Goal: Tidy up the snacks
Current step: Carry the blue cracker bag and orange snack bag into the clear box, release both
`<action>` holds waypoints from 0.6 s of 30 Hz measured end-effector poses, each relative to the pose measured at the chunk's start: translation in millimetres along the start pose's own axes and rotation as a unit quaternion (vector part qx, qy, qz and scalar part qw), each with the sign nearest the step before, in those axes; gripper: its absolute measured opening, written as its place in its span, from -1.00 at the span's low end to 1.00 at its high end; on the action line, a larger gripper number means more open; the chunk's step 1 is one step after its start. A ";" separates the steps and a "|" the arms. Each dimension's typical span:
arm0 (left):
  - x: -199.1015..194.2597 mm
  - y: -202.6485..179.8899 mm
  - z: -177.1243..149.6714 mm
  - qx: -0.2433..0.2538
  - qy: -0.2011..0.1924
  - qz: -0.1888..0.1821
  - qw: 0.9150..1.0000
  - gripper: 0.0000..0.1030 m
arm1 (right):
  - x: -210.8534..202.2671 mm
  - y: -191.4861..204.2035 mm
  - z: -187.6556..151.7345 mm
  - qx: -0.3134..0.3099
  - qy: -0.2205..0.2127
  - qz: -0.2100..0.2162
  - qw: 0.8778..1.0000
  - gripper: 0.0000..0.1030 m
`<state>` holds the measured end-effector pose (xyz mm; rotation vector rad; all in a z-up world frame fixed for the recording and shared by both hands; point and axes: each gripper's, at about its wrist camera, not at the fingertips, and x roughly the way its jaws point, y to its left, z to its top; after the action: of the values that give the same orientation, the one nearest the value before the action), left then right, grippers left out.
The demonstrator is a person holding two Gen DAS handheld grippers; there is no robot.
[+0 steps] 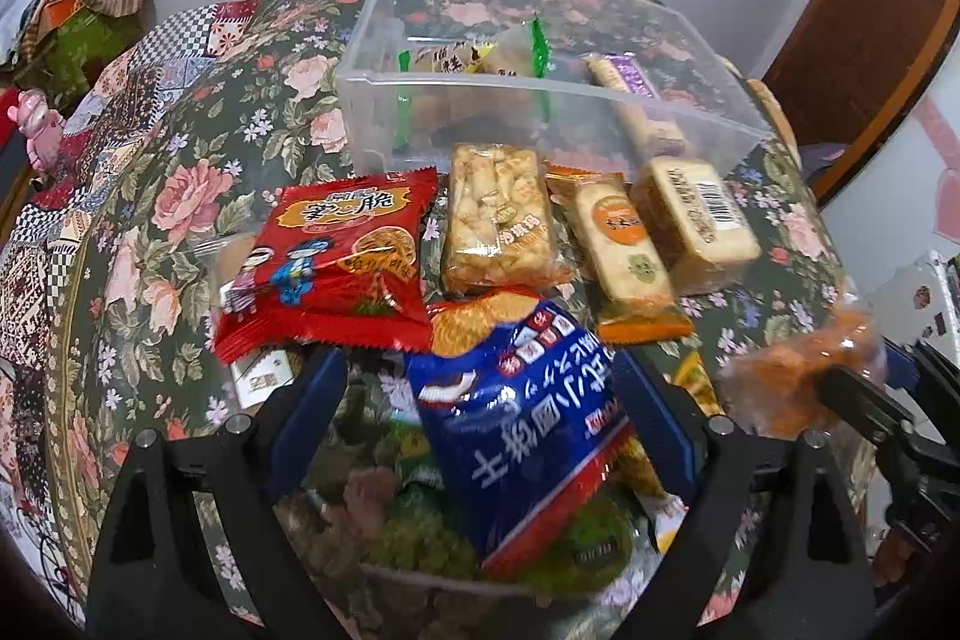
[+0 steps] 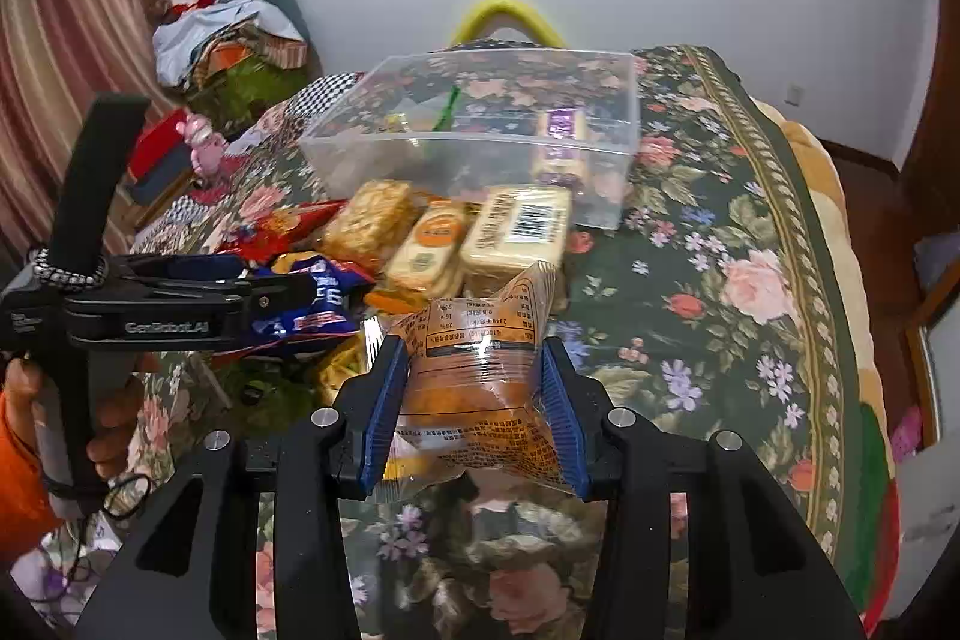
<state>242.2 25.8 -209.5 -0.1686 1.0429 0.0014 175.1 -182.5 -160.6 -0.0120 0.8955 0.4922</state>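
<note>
Lower centre, the right gripper has its jaws pinched on a clear orange snack packet. The left gripper has its jaws spread wide around a blue biscuit bag, not gripping it.

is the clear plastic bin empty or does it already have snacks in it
Not empty: the clear bin already holds a few wrapped snacks, including a purple-labelled one.

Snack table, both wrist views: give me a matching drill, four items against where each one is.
Items:
1. purple pack
2. blue bag
3. orange pack
4. red bag

Places:
A. gripped by the right gripper
B. on the cloth, left of the pile
C. inside the clear bin
D. between the open left gripper fingers

Pairs: 1-C, 2-D, 3-A, 4-B
</note>
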 end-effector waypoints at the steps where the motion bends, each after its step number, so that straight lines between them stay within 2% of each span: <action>1: 4.6 -1.5 1.0 0.000 0.004 0.002 1.000 0.76 | -0.1 -2.7 -0.4 0.003 0.000 -0.002 1.000 -0.19; 12: 35.2 -7.4 3.6 -0.002 0.024 0.009 1.000 0.87 | 2.1 -5.8 -0.8 0.002 -0.002 -0.004 1.000 -0.19; 14: 40.9 -4.7 0.9 -0.011 0.037 -0.006 0.999 0.86 | 2.4 -6.9 -0.5 0.004 -0.003 -0.003 1.000 -0.19; 16: 46.2 -0.6 -1.0 -0.025 0.044 -0.016 0.999 0.84 | 2.0 -7.1 -0.2 0.006 -0.004 -0.003 1.000 -0.19; 18: 45.5 -1.8 -1.7 -0.020 0.035 -0.010 0.999 0.67 | 1.0 -7.4 0.1 0.007 -0.004 -0.006 1.000 -0.19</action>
<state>263.9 20.2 -249.1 -0.2167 1.1114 -0.0008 178.7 -188.7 -162.7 -0.0027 0.8897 0.4757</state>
